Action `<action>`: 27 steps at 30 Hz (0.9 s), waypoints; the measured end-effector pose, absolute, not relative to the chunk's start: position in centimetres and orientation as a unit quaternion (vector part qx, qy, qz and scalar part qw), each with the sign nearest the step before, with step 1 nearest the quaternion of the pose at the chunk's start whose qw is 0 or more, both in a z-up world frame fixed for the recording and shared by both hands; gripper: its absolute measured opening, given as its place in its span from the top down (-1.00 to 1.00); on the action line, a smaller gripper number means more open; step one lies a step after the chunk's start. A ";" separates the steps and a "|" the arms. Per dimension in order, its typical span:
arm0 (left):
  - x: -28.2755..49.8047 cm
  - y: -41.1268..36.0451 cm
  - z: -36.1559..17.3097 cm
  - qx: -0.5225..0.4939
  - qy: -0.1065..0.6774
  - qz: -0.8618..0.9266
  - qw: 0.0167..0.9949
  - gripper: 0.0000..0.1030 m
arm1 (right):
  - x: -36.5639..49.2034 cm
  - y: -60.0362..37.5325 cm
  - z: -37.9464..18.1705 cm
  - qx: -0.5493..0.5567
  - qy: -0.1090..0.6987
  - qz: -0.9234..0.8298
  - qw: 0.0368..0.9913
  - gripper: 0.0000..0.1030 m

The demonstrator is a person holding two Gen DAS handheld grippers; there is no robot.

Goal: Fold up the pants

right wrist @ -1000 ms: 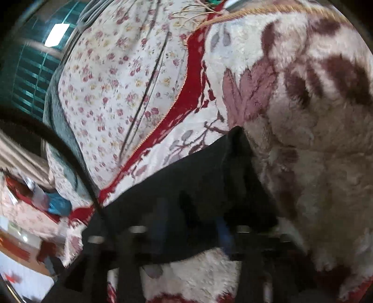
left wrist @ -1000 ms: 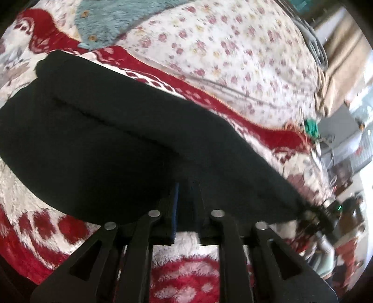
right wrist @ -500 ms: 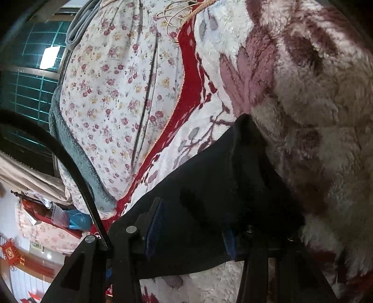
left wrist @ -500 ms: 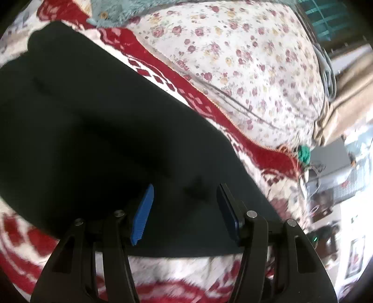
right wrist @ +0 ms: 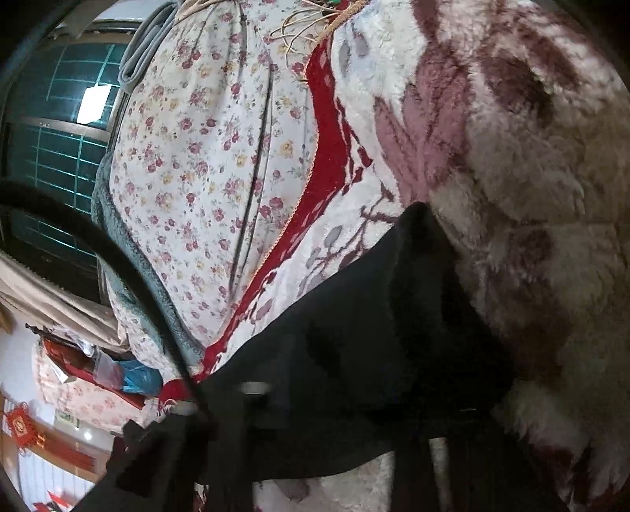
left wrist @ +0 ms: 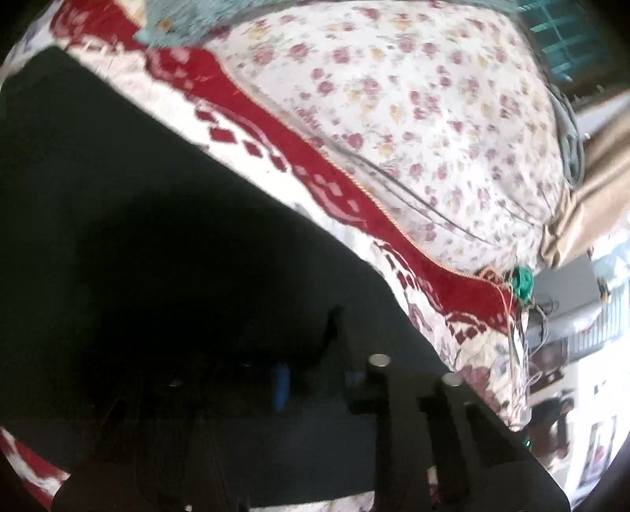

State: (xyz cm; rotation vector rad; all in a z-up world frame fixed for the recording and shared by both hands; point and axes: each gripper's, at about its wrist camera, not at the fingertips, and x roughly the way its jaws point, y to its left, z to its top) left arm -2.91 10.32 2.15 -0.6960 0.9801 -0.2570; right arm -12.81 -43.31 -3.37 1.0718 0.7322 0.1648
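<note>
The black pants lie across a fluffy red-and-white blanket on a bed. In the left wrist view my left gripper is low in the picture, its jaws closing on a puckered ridge of the pants cloth; one blue pad shows against the dark fabric. In the right wrist view an end of the pants covers my right gripper, which is shut on the cloth near its edge. The right fingertips are hidden in the dark fabric.
A floral sheet lies beyond the blanket's red band. A teal fluffy garment sits at the far edge. A green tassel marks the blanket's corner. A black cable crosses the right view; room clutter lies past the bed edge.
Left jaws opened wide, moved over the pants, then came together on the cloth. Right jaws, open around the pants' edge half a second ago, have shut on it.
</note>
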 end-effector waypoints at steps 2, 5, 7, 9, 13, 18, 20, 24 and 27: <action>-3.7 10.6 3.1 -0.320 0.453 -0.128 0.822 0.80 | -13.1 -43.6 -3.2 0.512 0.325 0.088 0.790 0.89; -5.0 11.1 5.0 -0.308 0.442 -0.140 0.831 0.85 | -13.5 -43.4 -1.5 0.499 0.308 0.106 0.803 0.90; -5.9 11.2 6.1 -0.300 0.435 -0.149 0.836 0.85 | -13.8 -43.2 -0.3 0.486 0.302 0.116 0.812 0.90; -7.4 11.2 7.1 -0.284 0.427 -0.158 0.844 0.85 | -14.3 -43.1 0.9 0.470 0.299 0.121 0.821 0.90; -9.9 10.8 7.1 -0.250 0.428 -0.164 0.853 0.85 | -15.5 -43.3 1.5 0.466 0.303 0.119 0.823 0.90; -10.4 9.1 2.9 -0.206 0.474 -0.139 0.845 0.85 | -15.7 -44.2 -0.9 0.458 0.350 0.052 0.816 0.90; -10.3 8.7 1.4 -0.201 0.488 -0.128 0.839 0.85 | -15.2 -44.3 -1.5 0.454 0.366 0.035 0.811 0.90; -10.6 8.6 1.9 -0.196 0.475 -0.129 0.848 0.85 | -14.9 -44.2 -0.1 0.423 0.356 0.038 0.832 0.90; -10.7 8.4 2.6 -0.184 0.460 -0.130 0.859 0.85 | -14.2 -43.5 1.9 0.378 0.342 0.051 0.859 0.90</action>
